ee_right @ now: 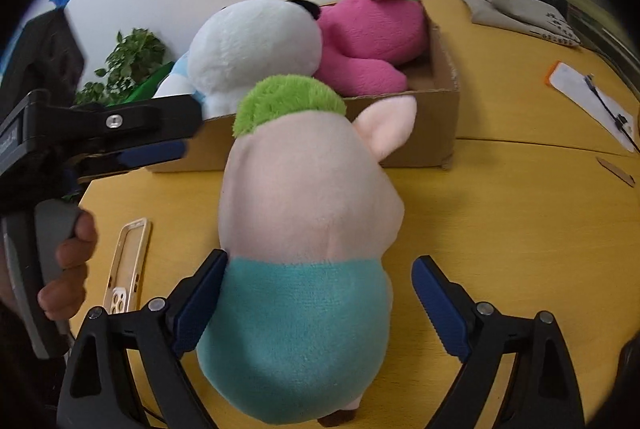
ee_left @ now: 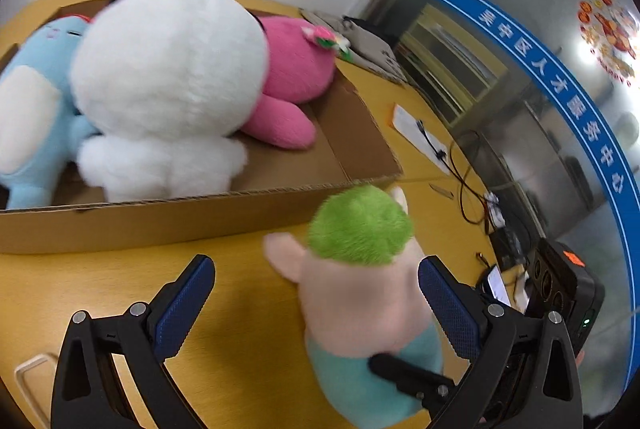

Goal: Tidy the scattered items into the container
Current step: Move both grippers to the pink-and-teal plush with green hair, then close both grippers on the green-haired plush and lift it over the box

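- Yellow wooden surface (ee_right: 500, 229) carries a cardboard box (ee_right: 436, 125) at its far edge.
- Box contents: blue plush (ee_left: 28, 109), white plush (ee_left: 168, 77), pink plush (ee_left: 296, 69).
- Pig plush (ee_right: 304, 229) lies before the box, long axis toward it, green-tufted head nearest.
- Right gripper (ee_right: 320, 305): spread, straddling the pig's teal end.
- Left gripper (ee_left: 316, 301): spread, empty.

A pink plush pig with green hair and teal trousers (ee_right: 304, 249) stands on the yellow desk, just before the open brown cardboard box (ee_right: 440, 125). In the box lie a big white plush toy (ee_left: 168, 81), a pink one (ee_left: 296, 69) and a light-blue one (ee_left: 32, 109).
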Demonstrator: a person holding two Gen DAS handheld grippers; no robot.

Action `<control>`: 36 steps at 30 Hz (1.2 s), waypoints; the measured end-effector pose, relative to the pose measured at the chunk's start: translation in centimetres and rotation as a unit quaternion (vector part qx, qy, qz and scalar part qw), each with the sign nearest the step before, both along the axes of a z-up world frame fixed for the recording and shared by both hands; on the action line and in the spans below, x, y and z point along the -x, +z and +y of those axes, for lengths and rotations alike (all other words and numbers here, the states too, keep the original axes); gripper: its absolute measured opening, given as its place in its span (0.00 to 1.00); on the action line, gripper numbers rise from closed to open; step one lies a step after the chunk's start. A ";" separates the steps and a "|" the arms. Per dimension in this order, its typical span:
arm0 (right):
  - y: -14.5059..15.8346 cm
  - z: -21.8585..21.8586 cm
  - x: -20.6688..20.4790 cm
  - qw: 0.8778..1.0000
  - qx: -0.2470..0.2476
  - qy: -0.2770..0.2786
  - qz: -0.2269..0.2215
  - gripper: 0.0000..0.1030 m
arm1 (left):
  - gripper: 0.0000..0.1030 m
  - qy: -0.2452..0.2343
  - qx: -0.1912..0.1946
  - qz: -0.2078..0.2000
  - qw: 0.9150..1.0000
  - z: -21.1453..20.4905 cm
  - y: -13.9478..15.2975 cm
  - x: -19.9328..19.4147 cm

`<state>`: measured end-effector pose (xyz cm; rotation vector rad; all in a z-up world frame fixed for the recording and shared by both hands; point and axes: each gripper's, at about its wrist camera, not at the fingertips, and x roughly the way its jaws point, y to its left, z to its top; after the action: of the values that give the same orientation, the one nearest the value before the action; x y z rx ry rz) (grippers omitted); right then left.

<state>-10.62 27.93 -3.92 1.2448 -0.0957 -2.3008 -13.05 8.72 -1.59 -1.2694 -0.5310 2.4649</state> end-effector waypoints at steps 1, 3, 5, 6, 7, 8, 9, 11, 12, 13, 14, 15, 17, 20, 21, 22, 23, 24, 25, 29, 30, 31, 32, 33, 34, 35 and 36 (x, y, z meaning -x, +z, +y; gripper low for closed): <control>-0.3 -0.1 -0.1 1.000 0.009 0.008 -0.009 0.89 | 1.00 -0.010 -0.005 -0.003 1.000 0.5 -0.3 0.1; -1.2 -0.3 -0.2 0.999 0.024 0.025 -0.026 0.89 | 1.00 -0.042 -0.031 -0.001 0.999 1.5 -0.4 0.0; -1.8 -0.9 -0.6 0.998 0.029 0.036 -0.031 0.89 | 1.00 -0.049 -0.009 0.006 0.999 2.6 -0.4 -0.1; -1.9 -1.1 -0.7 0.999 0.029 0.033 -0.027 0.89 | 0.98 -0.048 0.018 0.002 0.999 3.0 -0.6 0.1; -1.9 -1.1 -0.9 0.999 0.031 0.030 -0.023 0.89 | 0.90 -0.047 0.034 -0.003 0.998 3.2 -0.8 0.3; -1.9 -1.0 -0.9 0.999 0.034 0.027 -0.021 0.89 | 0.88 -0.046 0.031 -0.006 0.998 3.1 -1.0 0.3; -2.0 -0.8 -0.9 0.999 0.038 0.025 -0.022 0.89 | 0.87 -0.043 0.018 -0.006 0.999 2.7 -1.0 0.2; -2.1 -0.3 -1.0 0.998 0.049 0.024 -0.025 0.89 | 0.85 -0.041 0.005 -0.006 0.999 2.0 -1.0 -0.1; -2.1 -0.2 -1.1 0.998 0.053 0.024 -0.023 0.89 | 0.85 -0.042 0.006 -0.005 0.999 2.0 -0.9 -0.3; -2.0 -0.1 -1.3 0.998 0.055 0.025 -0.020 0.89 | 0.84 -0.042 0.008 -0.004 0.999 2.1 -1.0 -0.3; -2.0 -0.1 -1.5 0.998 0.055 0.025 -0.017 0.89 | 0.84 -0.042 0.009 -0.004 0.999 2.1 -0.9 -0.4; -1.9 -0.1 -1.7 0.998 0.054 0.026 -0.014 0.89 | 0.83 -0.044 0.009 -0.004 0.999 2.1 -0.8 -0.6; -1.6 -0.3 -2.1 0.999 0.040 0.031 -0.008 0.90 | 0.81 -0.052 0.007 -0.006 0.999 2.2 -0.8 -0.7; -0.8 -0.6 -3.0 0.999 0.003 0.042 -0.001 0.89 | 0.77 -0.062 0.002 -0.006 0.998 2.9 -0.6 -1.0; -0.7 -0.6 -3.3 0.999 -0.007 0.045 0.003 0.89 | 0.75 -0.057 -0.001 -0.007 0.998 3.0 -0.4 -1.0; -0.6 -0.4 -3.5 0.999 -0.011 0.047 0.006 0.88 | 0.71 -0.048 -0.003 -0.008 0.999 3.0 0.0 -1.1; -0.6 -0.3 -3.6 0.999 -0.010 0.048 0.009 0.85 | 0.68 -0.043 -0.002 -0.006 0.999 3.1 0.3 -1.2; -0.8 0.0 -3.7 0.999 -0.006 0.048 0.011 0.83 | 0.67 -0.042 0.001 -0.002 0.999 3.1 0.8 -1.3; -0.9 0.4 -3.8 0.999 0.003 0.045 0.012 0.82 | 0.65 -0.042 0.006 0.004 0.999 3.2 1.2 -1.4; 0.4 1.0 -4.0 0.998 0.043 0.026 0.035 0.75 | 0.62 -0.058 0.050 0.067 0.995 4.5 5.8 -1.8; 1.1 1.0 -3.4 0.997 0.054 0.022 0.044 0.75 | 0.63 -0.062 0.063 0.085 0.992 4.9 7.1 -1.6; 2.1 1.0 -2.8 0.996 0.066 0.018 0.057 0.75 | 0.63 -0.067 0.075 0.101 0.990 5.1 8.4 -1.4; 3.3 1.1 -2.2 0.995 0.072 0.014 0.073 0.75 | 0.63 -0.072 0.089 0.116 0.987 5.3 9.8 -0.9; 4.4 1.1 -1.6 0.993 0.076 0.013 0.085 0.75 | 0.63 -0.075 0.103 0.133 0.983 5.5 11.3 -0.1; 5.7 1.1 -0.8 0.992 0.081 0.011 0.096 0.75 | 0.63 -0.077 0.111 0.147 0.980 5.4 12.6 0.8; 7.0 1.1 0.4 0.990 0.088 0.009 0.109 0.75 | 0.63 -0.079 0.116 0.157 0.978 5.3 13.8 1.9; 8.0 1.0 1.5 0.988 0.093 0.008 0.119 0.75 | 0.63 -0.081 0.120 0.166 0.975 5.0 15.2 3.5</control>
<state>-12.12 28.97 4.11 0.8682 -0.2109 -2.3477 -16.51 13.68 13.57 -0.9052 -0.0427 2.5803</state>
